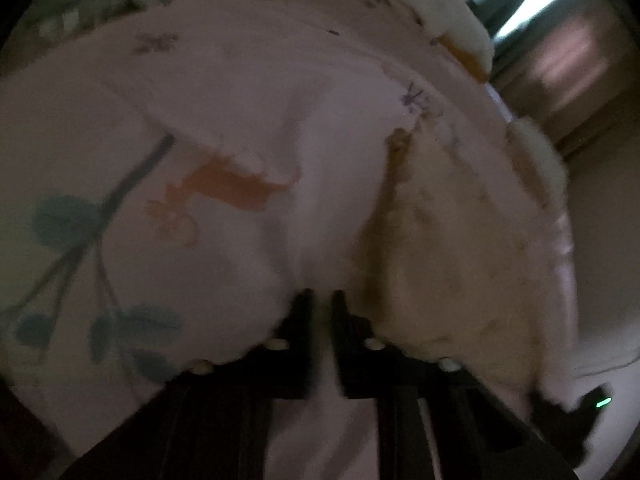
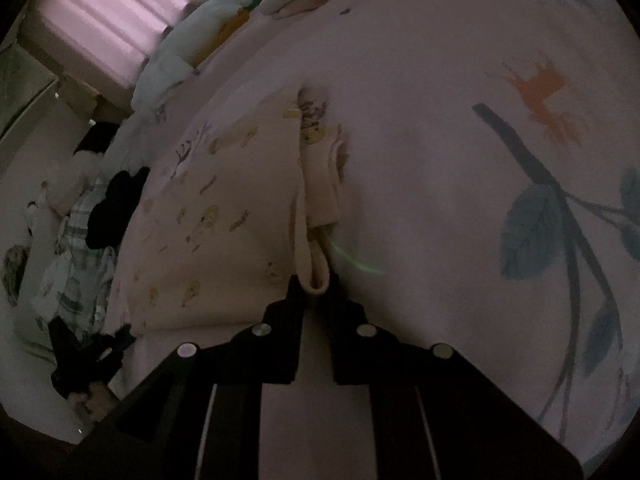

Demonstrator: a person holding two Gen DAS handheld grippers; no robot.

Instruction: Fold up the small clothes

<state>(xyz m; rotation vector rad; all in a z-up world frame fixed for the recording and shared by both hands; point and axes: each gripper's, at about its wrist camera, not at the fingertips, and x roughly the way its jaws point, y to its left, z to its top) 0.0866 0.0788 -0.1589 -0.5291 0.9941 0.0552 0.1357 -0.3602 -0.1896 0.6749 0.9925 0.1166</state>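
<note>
A small cream garment with little yellow prints lies on a pink sheet printed with leaves and orange figures. In the left wrist view it spreads to the right of my left gripper, whose jaws stand nearly together with pale cloth in the narrow gap at the garment's left edge. In the right wrist view the garment lies to the left, and my right gripper is shut on a rolled fold of its right edge. The picture is dim and blurred. The other gripper shows as a dark shape low on the right.
A heap of plaid and dark clothes lies off the sheet's left side. White and yellow plush cushions sit at the far edge, with pink curtains behind. The leaf-printed sheet stretches wide to the right.
</note>
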